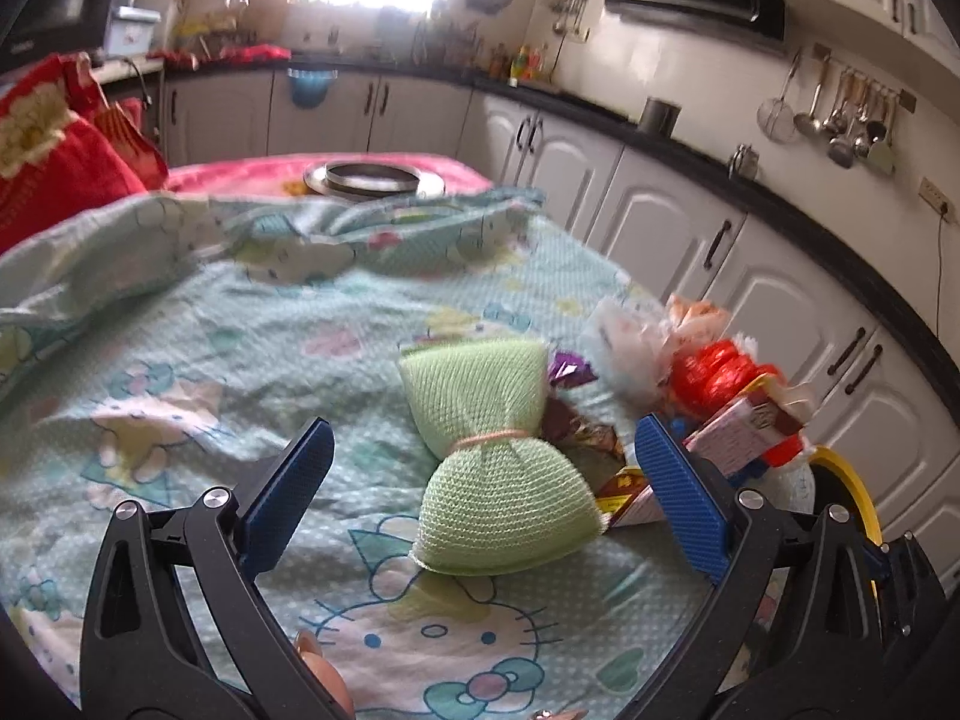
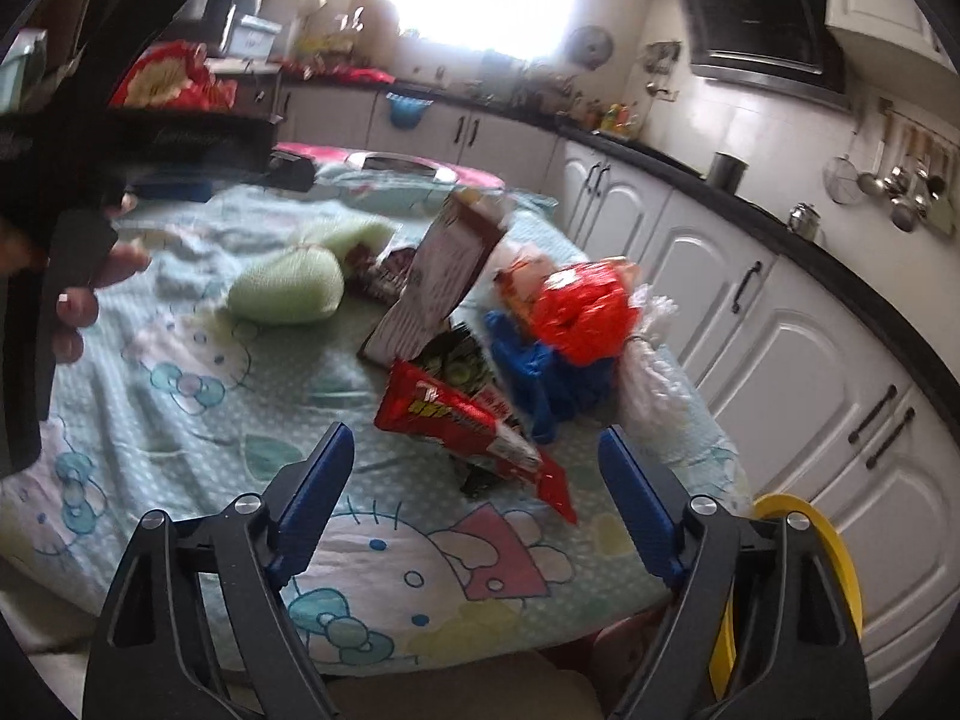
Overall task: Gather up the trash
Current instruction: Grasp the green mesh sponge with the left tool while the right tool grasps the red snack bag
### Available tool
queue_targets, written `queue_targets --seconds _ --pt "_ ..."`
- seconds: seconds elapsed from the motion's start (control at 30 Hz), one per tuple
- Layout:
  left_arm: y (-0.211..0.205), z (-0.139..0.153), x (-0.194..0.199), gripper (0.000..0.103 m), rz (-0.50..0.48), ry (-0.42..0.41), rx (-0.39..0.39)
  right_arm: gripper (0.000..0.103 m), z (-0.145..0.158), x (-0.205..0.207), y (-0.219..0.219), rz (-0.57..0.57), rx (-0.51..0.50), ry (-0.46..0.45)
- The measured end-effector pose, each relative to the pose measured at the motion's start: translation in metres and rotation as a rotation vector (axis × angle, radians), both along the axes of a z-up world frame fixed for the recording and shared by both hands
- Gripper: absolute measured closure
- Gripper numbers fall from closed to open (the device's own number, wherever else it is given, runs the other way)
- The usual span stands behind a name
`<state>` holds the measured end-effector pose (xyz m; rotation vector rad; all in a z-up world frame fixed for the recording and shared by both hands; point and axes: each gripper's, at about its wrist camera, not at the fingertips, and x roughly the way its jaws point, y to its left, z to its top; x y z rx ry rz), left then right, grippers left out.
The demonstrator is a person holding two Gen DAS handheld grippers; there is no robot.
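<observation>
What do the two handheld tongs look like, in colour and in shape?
Both look the same. The left tongs and right tongs each have two flat blue fingers with a fine ribbed texture, mounted on black plastic arms with triangular cut-outs and round silver screws. No cables or sleeves show; part of a bare hand appears in the right view.
</observation>
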<state>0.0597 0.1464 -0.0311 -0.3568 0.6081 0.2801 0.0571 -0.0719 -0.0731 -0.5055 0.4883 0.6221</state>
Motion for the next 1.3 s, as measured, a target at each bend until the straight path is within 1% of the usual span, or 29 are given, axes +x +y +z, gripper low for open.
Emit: queue_targets --seconds 0.03,0.13,0.17,0.2,0.23,0.33,0.37,0.4,0.47,0.5,0.53,0.57,0.6,0.67,0.7,0.8,0.93,1.03,1.17,1.23,1.3 --pt "0.002 -0.004 0.004 0.011 -0.012 0.016 -0.024 0.028 -0.001 0.001 0.003 0.005 -0.006 -0.01" --pt "0.004 -0.011 0.014 0.011 -0.012 0.037 -0.036 0.029 -0.004 0.008 0.012 0.014 -0.026 -0.015" --pt "0.004 -0.014 0.018 0.011 -0.024 0.037 -0.055 0.03 -0.006 0.011 0.016 0.02 -0.042 -0.008" --pt "0.005 -0.016 0.021 0.011 -0.029 0.038 -0.072 0.034 -0.008 0.013 0.019 0.023 -0.052 -0.006" --pt "0.006 -0.018 0.024 0.011 -0.028 0.041 -0.088 0.036 -0.009 0.013 0.021 0.03 -0.058 -0.004" --pt "0.006 -0.021 0.031 0.011 -0.026 0.052 -0.087 0.04 -0.013 0.014 0.025 0.032 -0.074 -0.012" --pt "0.008 -0.023 0.033 0.011 -0.027 0.058 -0.104 0.046 -0.015 0.014 0.027 0.034 -0.078 -0.01" --pt "0.01 -0.026 0.034 0.011 -0.024 0.065 -0.118 0.054 -0.016 0.014 0.027 0.036 -0.078 -0.005" --pt "0.014 -0.032 0.037 0.014 -0.017 0.083 -0.146 0.061 -0.017 0.016 0.028 0.042 -0.074 0.015" --pt "0.015 -0.035 0.037 0.02 -0.017 0.094 -0.154 0.065 -0.018 0.016 0.027 0.042 -0.071 0.019" --pt "0.016 -0.038 0.039 0.024 -0.021 0.107 -0.164 0.067 -0.017 0.016 0.027 0.042 -0.065 0.021" --pt "0.017 -0.04 0.039 0.026 -0.023 0.114 -0.169 0.068 -0.017 0.016 0.026 0.042 -0.058 0.023" --pt "0.018 -0.042 0.04 0.031 -0.029 0.123 -0.178 0.071 -0.016 0.016 0.025 0.039 -0.049 0.025" --pt "0.018 -0.045 0.04 0.038 -0.044 0.128 -0.19 0.074 -0.013 0.016 0.02 0.039 -0.022 0.037" --pt "0.017 -0.045 0.039 0.045 -0.049 0.133 -0.188 0.075 -0.011 0.015 0.018 0.038 -0.01 0.04" --pt "0.018 -0.046 0.037 0.049 -0.06 0.135 -0.189 0.08 -0.006 0.015 0.012 0.034 0.031 0.058" --pt "0.02 -0.043 0.029 0.054 -0.065 0.123 -0.182 0.084 0.002 0.017 -0.001 0.023 0.114 0.093" --pt "0.023 -0.037 0.025 0.055 -0.06 0.104 -0.173 0.086 0.008 0.022 -0.008 0.024 0.16 0.118" --pt "0.025 -0.021 0.017 0.055 -0.059 0.067 -0.147 0.087 0.015 0.025 -0.018 0.015 0.23 0.14" --pt "0.025 -0.012 0.015 0.055 -0.062 0.052 -0.14 0.087 0.017 0.026 -0.018 0.028 0.247 0.158" --pt "0.024 -0.007 0.013 0.055 -0.063 0.042 -0.136 0.087 0.017 0.027 -0.015 0.02 0.234 0.162"
